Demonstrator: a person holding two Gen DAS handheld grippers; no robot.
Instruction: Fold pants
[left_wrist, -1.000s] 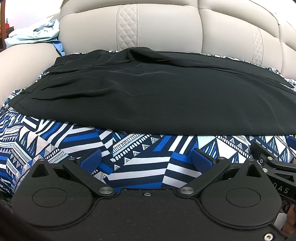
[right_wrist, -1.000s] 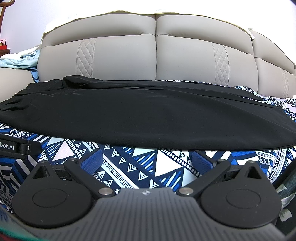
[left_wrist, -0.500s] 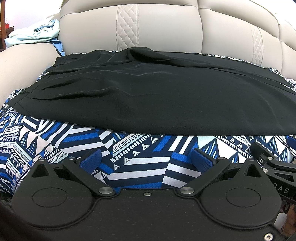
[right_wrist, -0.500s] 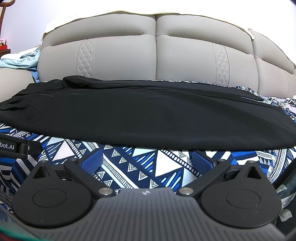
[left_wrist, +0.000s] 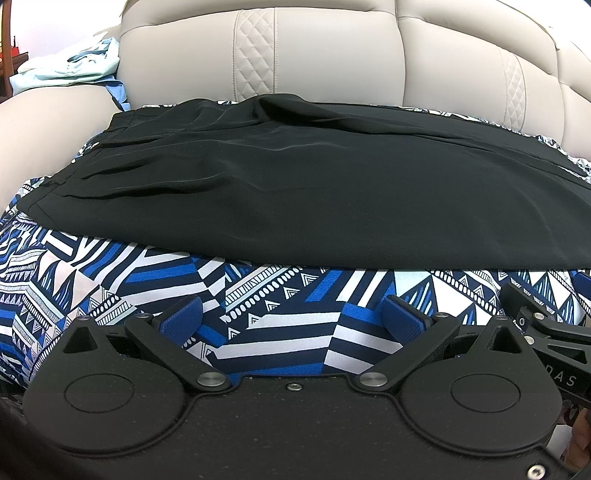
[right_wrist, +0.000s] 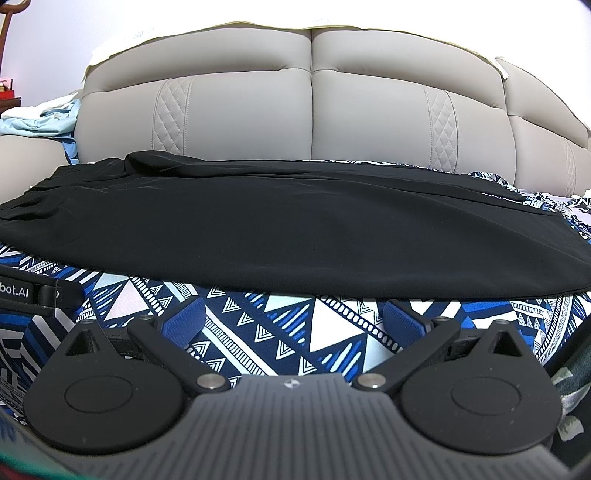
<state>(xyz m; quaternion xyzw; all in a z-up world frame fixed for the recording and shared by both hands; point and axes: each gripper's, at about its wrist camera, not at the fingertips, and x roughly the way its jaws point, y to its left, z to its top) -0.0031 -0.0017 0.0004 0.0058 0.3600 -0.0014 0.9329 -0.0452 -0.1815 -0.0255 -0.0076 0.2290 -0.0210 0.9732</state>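
1. No movement is seen since the earlier frames.
2. The black pants (left_wrist: 314, 184) lie across mid-frame on the patterned cover (left_wrist: 258, 310), apparently folded lengthwise; further folds remain.
3. The left gripper (left_wrist: 291, 317) and right gripper (right_wrist: 291, 317) are held spread, empty, at lower frame.

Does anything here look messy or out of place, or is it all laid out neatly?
Mostly neat. The black pants lie flat on the patterned cover, except for a raised fold along the far edge and gathered wrinkles at the waistband end. A pale garment lies crumpled on the armrest.
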